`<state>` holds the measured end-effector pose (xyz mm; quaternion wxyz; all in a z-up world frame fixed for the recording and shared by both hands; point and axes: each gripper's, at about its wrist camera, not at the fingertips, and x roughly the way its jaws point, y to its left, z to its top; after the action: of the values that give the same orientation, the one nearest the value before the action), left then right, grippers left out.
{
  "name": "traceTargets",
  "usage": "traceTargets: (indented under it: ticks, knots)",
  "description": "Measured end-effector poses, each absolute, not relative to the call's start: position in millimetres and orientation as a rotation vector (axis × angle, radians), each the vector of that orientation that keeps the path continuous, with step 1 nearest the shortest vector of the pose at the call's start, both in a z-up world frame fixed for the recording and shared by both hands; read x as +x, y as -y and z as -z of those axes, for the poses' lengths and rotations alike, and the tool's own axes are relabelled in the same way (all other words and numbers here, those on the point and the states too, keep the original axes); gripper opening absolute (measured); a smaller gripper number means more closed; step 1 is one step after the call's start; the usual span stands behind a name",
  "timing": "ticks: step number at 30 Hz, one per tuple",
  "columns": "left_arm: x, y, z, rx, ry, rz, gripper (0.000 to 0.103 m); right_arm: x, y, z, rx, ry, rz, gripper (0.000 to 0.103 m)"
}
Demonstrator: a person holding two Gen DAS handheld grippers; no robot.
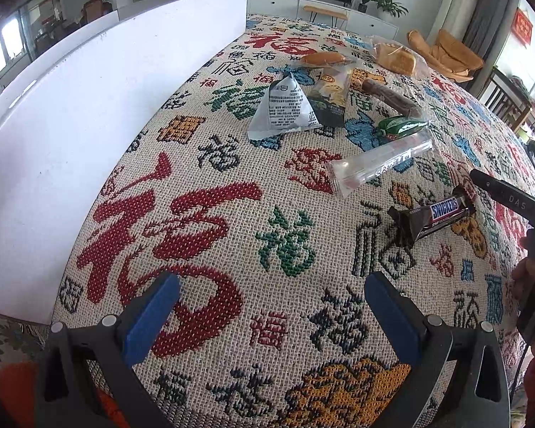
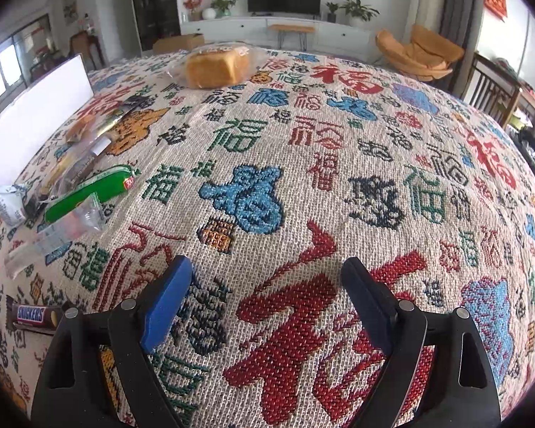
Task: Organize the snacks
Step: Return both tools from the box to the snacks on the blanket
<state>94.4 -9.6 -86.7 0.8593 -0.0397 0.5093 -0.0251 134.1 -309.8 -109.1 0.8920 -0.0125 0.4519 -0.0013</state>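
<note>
Woven cloth covered in red, green and blue characters spreads over the whole table, and the snacks lie scattered on it beside a long white box along one edge. Taking the Snickers bar as the landmark: nearest the cameras, the left gripper hovers over bare cloth short of the bar with its blue-padded jaws spread wide and nothing between them, and the right gripper is likewise wide open and empty, the bar lying off its left finger. Just beyond the bar lies a clear wrapped stick, then a green sausage, and farther on a white triangular pouch leaning against a dark cracker packet. A brown sausage lies past those, with a bun and a bagged loaf farthest from the bar. The step in hand looks like the first pick, probably the bar, since it is closest. To do it well, I would line the fingers across the bar's short width, come down square to the cloth, and close on the body rather than the crimped wrapper ends, which would likely slip.
</note>
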Motion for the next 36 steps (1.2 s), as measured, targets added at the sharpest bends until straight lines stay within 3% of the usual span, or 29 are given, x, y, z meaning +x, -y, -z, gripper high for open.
traceTargets:
  ticks: [13, 25, 30, 36]
  knots:
    - [97, 19, 91, -0.008, -1.088, 0.027, 0.103, 134, 310, 109, -0.026, -0.938, 0.002, 0.089]
    - [95, -10, 85, -0.149, -1.055, -0.027, 0.103, 135, 311, 109, -0.018, -0.942, -0.013, 0.090]
    - [96, -8, 87, -0.139, -1.059, -0.032, 0.103, 161, 278, 73, -0.193, -0.954, -0.229, 0.087]
    - [100, -4, 89, -0.117, -1.061, -0.039, 0.103, 210, 159, 20, -0.493, -0.963, -0.592, 0.088]
